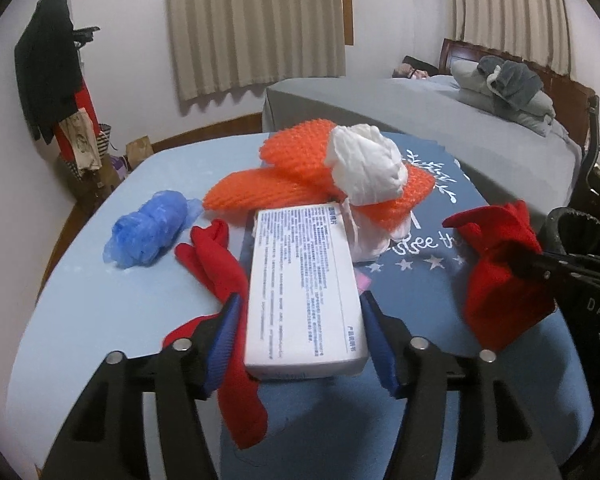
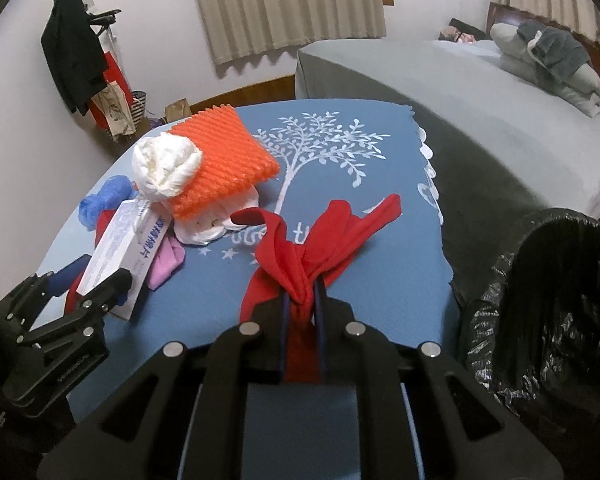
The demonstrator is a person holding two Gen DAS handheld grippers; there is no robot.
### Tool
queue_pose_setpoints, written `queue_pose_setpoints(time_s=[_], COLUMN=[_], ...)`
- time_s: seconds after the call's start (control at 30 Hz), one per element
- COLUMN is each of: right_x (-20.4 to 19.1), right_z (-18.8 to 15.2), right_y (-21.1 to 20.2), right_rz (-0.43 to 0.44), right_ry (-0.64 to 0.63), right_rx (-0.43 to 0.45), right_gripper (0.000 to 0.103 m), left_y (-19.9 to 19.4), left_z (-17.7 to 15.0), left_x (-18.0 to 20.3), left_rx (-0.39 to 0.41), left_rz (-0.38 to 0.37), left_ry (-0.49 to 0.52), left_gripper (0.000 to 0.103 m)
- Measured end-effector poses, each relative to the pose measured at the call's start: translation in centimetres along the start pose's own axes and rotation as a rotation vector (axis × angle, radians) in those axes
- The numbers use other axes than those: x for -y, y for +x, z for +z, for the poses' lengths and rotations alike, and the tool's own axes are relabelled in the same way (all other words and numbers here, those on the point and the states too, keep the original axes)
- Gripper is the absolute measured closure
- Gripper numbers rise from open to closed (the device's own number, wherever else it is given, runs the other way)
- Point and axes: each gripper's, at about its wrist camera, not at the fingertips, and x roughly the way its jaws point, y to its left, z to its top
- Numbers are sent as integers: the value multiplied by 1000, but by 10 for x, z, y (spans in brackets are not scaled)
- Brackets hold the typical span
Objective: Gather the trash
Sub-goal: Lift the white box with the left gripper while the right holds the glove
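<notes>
Gripping a bunched red cloth (image 2: 300,268) between closed fingers, the right gripper (image 2: 301,304) holds it above the blue tablecloth (image 2: 380,240), beside a black-lined trash bin (image 2: 548,292). Across the table, the left gripper (image 1: 300,320) has its fingers spread either side of a white printed box (image 1: 304,292), near orange foam netting (image 1: 300,168), crumpled white plastic (image 1: 368,164) and a blue plastic wad (image 1: 148,232).

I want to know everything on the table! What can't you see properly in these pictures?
- Pink thing: right wrist view, mostly hidden under the white box.
- Box print: left wrist view, too small to read.
- Inside of the black bin bag: too dark, cut off by the right edge.
- Red cloth bottom: hidden between the right claw fingers.
</notes>
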Motion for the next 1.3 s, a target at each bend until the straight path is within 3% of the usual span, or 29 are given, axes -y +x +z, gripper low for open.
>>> queue_pose_setpoints(time_s=[0.23,0.5,0.6,0.8,1.03,1.13,1.3], right_x=[0,3,4,3,3,3,5], right_z=[-3,-3,-4,-4,-4,-3,0], right_y=[5,6,7,8,7,5,-5], right_rz=[5,-1,-2,-1,0,2,8], right_ry=[0,12,14,14,20,18,20], right_rx=[-13,-21,-26,-28,-31,-22,4], right_gripper=[93,92,92,92,92,92,92], left_y=[-10,19,20,35,38,33,-1], left_z=[13,16,17,21,20,21,30], left_x=[-1,2,3,5,10,9,6], left_rx=[48,-15,-3,-54,-59,-38,60], left_rz=[-5,-34,-37,-53,-55,-56,-59], left_ry=[-1,-21,-17,-25,-8,-15,-17], left_gripper=[33,46,47,47,46,47,47])
